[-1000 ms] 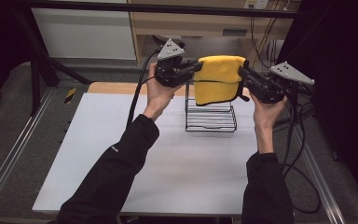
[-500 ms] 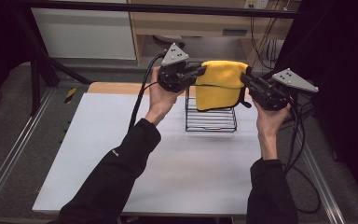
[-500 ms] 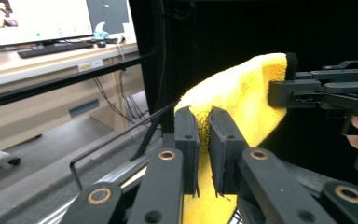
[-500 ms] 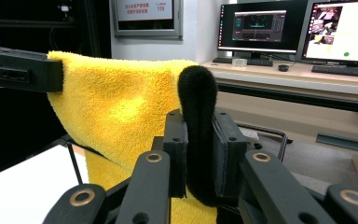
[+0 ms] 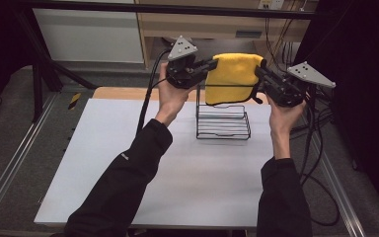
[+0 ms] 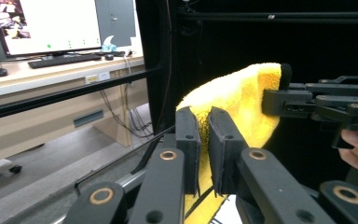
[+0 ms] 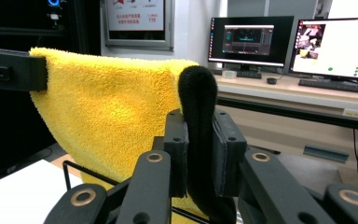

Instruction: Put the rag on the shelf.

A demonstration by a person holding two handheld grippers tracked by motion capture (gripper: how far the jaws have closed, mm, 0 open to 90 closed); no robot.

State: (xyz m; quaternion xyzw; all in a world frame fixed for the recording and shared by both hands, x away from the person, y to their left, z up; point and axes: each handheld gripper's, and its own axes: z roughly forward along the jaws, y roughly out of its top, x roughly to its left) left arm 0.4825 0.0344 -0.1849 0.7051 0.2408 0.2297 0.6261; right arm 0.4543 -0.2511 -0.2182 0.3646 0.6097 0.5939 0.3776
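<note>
we hold the yellow towel [image 5: 233,74] stretched above the wire rack [image 5: 223,121] near the desk's far edge, left gripper [image 5: 208,65] and right gripper [image 5: 260,73] each with fingers pinching a top corner. to drape it well, we judge both corners should stay level and taut, lowering together so the fold lands evenly across the rack's top bar.

Over the last second both hands have risen and moved away from the person, toward the far edge of the table, carrying the towel [image 5: 233,76] with them. The left gripper [image 5: 208,65] has gone up and slightly right. The right gripper [image 5: 261,74] has climbed and shifted in toward the left one. Stretched between the two sets of jaws, the towel now hangs higher over the rack [image 5: 223,121], so more of the rack's bare wires show below its lower edge than before.
</note>
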